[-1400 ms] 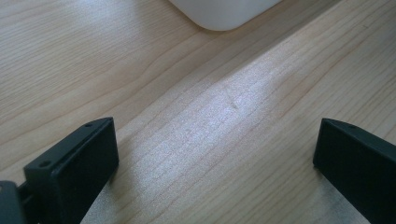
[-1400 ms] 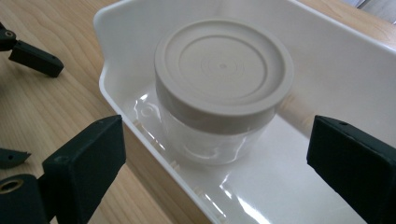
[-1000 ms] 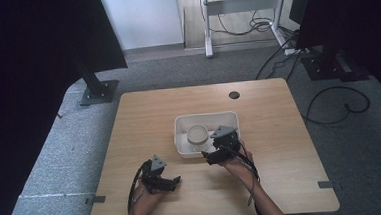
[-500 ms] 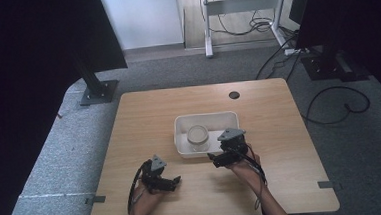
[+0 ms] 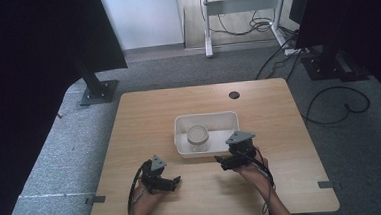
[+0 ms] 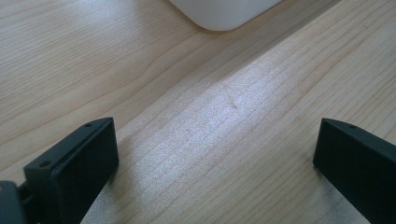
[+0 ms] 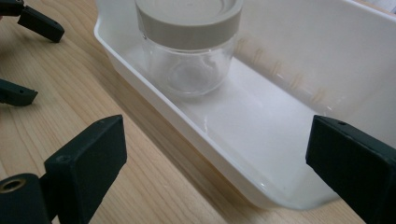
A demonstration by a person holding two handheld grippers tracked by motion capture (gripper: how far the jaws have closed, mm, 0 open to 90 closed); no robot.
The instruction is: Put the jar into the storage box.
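A white tray sits at the middle of the wooden table. Inside it stands a clear glass jar with a beige lid, upright near the tray's front wall. My right gripper is open just off the tray's front right corner, empty. In the right gripper view the jar stands ahead and to the left inside the tray, beyond my open right gripper. My left gripper rests low on the table near the front edge, open and empty. The left gripper faces bare wood, with a tray corner ahead.
A small dark hole cover lies near the table's far edge. Black stands and loose cables are on the grey carpet around the table. The other gripper's jaw tips appear at the upper left of the right gripper view.
My right gripper has drawn back from over the tray's front edge toward the near right, open and empty. The jar stays in the tray. The left gripper has not moved.
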